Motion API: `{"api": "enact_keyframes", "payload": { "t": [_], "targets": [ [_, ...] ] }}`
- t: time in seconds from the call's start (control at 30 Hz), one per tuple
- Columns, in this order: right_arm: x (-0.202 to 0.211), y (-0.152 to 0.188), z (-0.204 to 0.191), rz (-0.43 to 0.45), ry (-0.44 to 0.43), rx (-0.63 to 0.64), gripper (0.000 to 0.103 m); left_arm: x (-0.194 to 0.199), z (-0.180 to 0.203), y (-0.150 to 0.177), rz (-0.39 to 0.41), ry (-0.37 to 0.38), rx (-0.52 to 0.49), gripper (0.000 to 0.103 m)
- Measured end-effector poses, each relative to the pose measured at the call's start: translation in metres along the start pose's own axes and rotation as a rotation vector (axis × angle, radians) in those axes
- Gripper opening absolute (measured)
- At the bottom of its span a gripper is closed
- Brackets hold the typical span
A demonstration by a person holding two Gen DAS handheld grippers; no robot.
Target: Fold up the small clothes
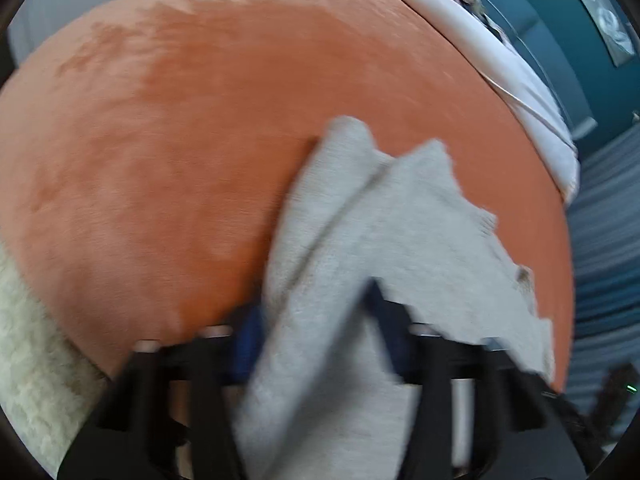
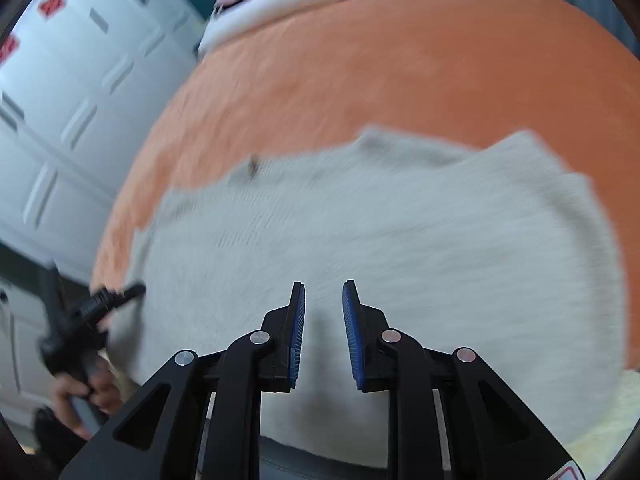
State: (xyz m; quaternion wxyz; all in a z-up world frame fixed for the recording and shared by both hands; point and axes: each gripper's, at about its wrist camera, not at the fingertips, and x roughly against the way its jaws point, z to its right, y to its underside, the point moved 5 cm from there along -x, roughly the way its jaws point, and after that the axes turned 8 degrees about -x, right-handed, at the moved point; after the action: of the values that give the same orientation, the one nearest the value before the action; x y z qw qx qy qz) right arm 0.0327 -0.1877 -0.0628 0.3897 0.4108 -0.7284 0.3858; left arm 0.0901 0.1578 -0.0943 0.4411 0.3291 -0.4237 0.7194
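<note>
A light grey knit garment (image 1: pixel 400 232) lies spread on an orange velvety surface (image 1: pixel 180 140). One bunched edge of it rises between the blue pads of my left gripper (image 1: pixel 316 320), which is shut on it. In the right wrist view the same garment (image 2: pixel 380 220) fills the middle. My right gripper (image 2: pixel 323 292) hovers over its near part, jaws a little apart, with nothing between the pads. My left gripper (image 2: pixel 116 300) shows there at the garment's left edge, held by a hand (image 2: pixel 80 388). Both views are motion-blurred.
White fabric (image 1: pixel 500 68) with dark patterned clothes lies along the far edge of the orange surface (image 2: pixel 400 60). A cream fluffy cover (image 1: pixel 32 340) borders the near left. White panelled cabinet doors (image 2: pixel 80 100) stand to the left in the right wrist view.
</note>
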Motion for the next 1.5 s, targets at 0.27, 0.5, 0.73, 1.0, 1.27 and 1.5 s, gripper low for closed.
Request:
{"api": "enact_keyframes", "payload": {
  "t": [0.27, 0.5, 0.73, 1.0, 1.27, 1.5],
  "targets": [
    [-0.021, -0.003, -0.004, 0.001, 0.001, 0.019, 0.016, 0.087, 0.122, -0.014, 0.099, 0.301, -0.142, 0.013],
    [0.04, -0.008, 0.076, 0.114, -0.214, -0.309, 0.023, 0.052, 0.314, 0.06, -0.021, 0.444, -0.513, 0.015],
    [0.113, 0.011, 0.175, 0.226, -0.128, -0.441, 0.054, -0.001, 0.333, 0.136, -0.061, 0.314, -0.693, 0.061],
    [0.086, -0.004, 0.139, 0.094, -0.249, -0.381, 0.084, 0.018, 0.243, 0.147, -0.017, 0.018, -0.799, 0.094],
    [0.092, -0.023, 0.093, 0.084, -0.223, -0.215, 0.016, -0.01, 0.255, 0.164, -0.137, -0.004, -0.926, 0.094],
    [0.124, -0.019, 0.154, 0.21, -0.255, -0.235, 0.016, -0.037, 0.251, 0.169, -0.143, -0.066, -0.954, 0.061]
  ]
}}
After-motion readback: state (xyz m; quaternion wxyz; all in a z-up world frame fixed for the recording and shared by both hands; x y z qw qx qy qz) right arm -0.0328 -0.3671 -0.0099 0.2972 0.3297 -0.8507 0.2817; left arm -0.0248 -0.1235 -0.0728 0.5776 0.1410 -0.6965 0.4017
